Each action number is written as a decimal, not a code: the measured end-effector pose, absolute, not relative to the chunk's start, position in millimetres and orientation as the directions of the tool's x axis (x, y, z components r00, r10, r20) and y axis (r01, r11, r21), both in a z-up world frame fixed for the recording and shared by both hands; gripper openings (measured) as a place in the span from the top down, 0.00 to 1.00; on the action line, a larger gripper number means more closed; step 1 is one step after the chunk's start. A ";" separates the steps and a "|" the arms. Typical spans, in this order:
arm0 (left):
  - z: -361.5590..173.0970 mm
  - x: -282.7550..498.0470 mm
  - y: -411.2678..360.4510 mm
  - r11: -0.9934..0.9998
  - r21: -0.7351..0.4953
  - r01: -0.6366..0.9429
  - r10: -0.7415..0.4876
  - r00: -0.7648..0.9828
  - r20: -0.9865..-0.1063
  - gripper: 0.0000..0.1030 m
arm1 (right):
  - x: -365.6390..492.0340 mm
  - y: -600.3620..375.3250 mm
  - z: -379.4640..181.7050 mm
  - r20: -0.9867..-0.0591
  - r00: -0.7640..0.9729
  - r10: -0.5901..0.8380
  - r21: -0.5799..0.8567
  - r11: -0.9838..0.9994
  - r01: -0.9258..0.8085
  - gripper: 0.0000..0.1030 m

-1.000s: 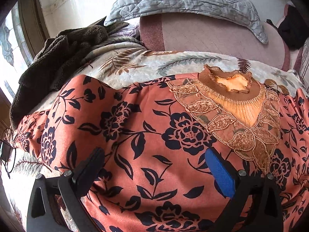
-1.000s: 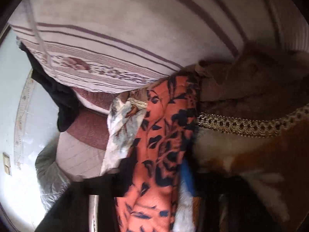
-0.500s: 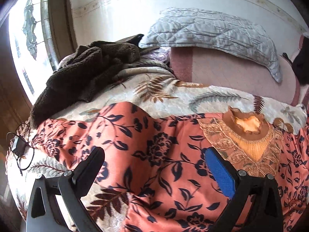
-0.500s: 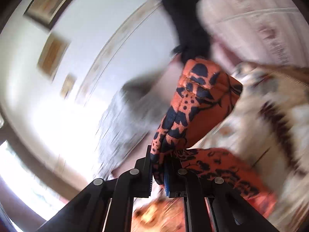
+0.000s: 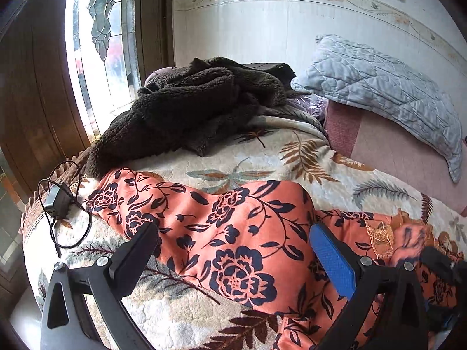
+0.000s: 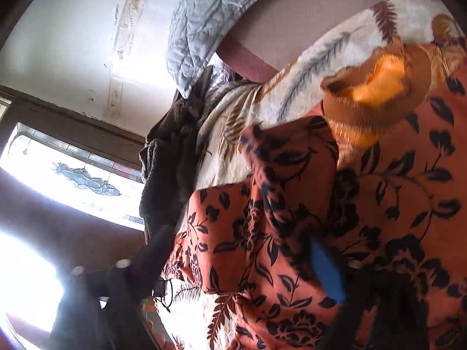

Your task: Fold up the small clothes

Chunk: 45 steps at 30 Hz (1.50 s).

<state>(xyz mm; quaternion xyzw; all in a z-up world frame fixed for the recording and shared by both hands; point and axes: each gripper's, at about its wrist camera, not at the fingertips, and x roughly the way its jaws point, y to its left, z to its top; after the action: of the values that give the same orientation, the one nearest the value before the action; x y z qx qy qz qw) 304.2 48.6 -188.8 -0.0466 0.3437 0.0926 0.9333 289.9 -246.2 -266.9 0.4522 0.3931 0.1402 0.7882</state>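
Observation:
An orange top with dark blue flowers (image 5: pixel 233 233) lies spread on the bed, its long sleeve reaching to the left. Its gold embroidered collar (image 6: pixel 379 87) shows in the right wrist view, where the top (image 6: pixel 292 233) fills the lower right. My left gripper (image 5: pixel 233 259) is open and empty, hovering above the sleeve. My right gripper (image 6: pixel 239 268) is open, tilted sideways over the top, with nothing between its jaws. It also shows blurred at the right edge of the left wrist view (image 5: pixel 437 265).
The bed has a cream blanket with a leaf print (image 5: pixel 248 169). A dark brown fleece heap (image 5: pixel 189 110) lies at the back left. A grey quilted pillow (image 5: pixel 385 87) leans on the wall. A black charger and cable (image 5: pixel 58 201) lie at the left bed edge.
My right gripper has let go of the fold of the top it held and now stands open. My left gripper has pulled back and leftwards, staying open.

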 end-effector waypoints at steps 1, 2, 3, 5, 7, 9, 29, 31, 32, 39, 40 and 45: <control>-188.7 305.6 52.8 0.976 -0.026 -0.217 0.148 0.746 -0.650 0.00 | 281.0 -237.0 -267.7 -0.485 0.642 0.594 0.830 0.543 0.126 0.08; -188.9 307.5 56.4 0.974 -0.033 -0.222 0.147 0.743 -0.653 0.00 | 280.1 -236.6 -267.1 -0.476 0.628 0.616 0.840 0.531 0.116 0.08; -189.7 308.9 59.3 0.974 -0.046 -0.221 0.137 0.739 -0.660 0.00 | 274.3 -234.7 -264.6 -0.468 0.618 0.631 0.847 0.521 0.109 0.08; -190.8 309.4 61.9 0.977 -0.073 -0.202 0.101 0.733 -0.672 0.00 | 264.3 -237.7 -256.4 -0.452 0.613 0.648 0.856 0.507 0.096 0.08; -190.6 308.3 60.0 0.980 -0.083 -0.181 0.079 0.735 -0.673 0.00 | 248.5 -254.0 -245.2 -0.444 0.637 0.630 0.854 0.512 0.090 0.08; -191.7 309.3 58.4 0.984 -0.104 -0.148 0.038 0.730 -0.682 0.00 | 237.4 -271.9 -236.5 -0.478 0.663 0.576 0.825 0.553 0.114 0.09; -278.1 306.9 261.4 0.637 -0.374 -0.674 -0.008 0.479 -0.878 0.00 | 227.4 -327.5 -255.9 -0.696 0.629 0.346 0.629 0.716 0.302 0.25; -280.3 304.4 268.3 0.598 -0.432 -0.675 -0.034 0.517 -0.855 0.01 | 223.6 -326.6 -251.4 -0.691 0.646 0.325 0.619 0.728 0.296 0.26; -280.3 305.5 269.6 0.591 -0.457 -0.665 -0.046 0.537 -0.842 0.01 | 222.6 -326.8 -251.1 -0.687 0.649 0.325 0.623 0.724 0.297 0.26; -295.7 333.4 275.1 0.547 -0.613 -0.570 -0.193 0.627 -0.755 0.53 | 223.3 -322.4 -245.8 -0.667 0.674 0.318 0.624 0.732 0.272 0.26; -299.8 335.9 275.8 0.531 -0.627 -0.570 -0.205 0.632 -0.747 0.53 | 223.2 -321.6 -244.2 -0.667 0.675 0.315 0.620 0.737 0.269 0.26; -299.0 340.8 281.9 0.498 -0.666 -0.556 -0.196 0.675 -0.711 0.57 | 220.9 -325.3 -241.0 -0.650 0.692 0.312 0.629 0.733 0.260 0.26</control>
<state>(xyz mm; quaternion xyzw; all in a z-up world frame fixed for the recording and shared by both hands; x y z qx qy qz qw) 340.8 281.9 -299.0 -0.4872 0.3859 0.1159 0.7747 220.9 -325.3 -241.0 0.3651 0.3919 0.0155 0.8443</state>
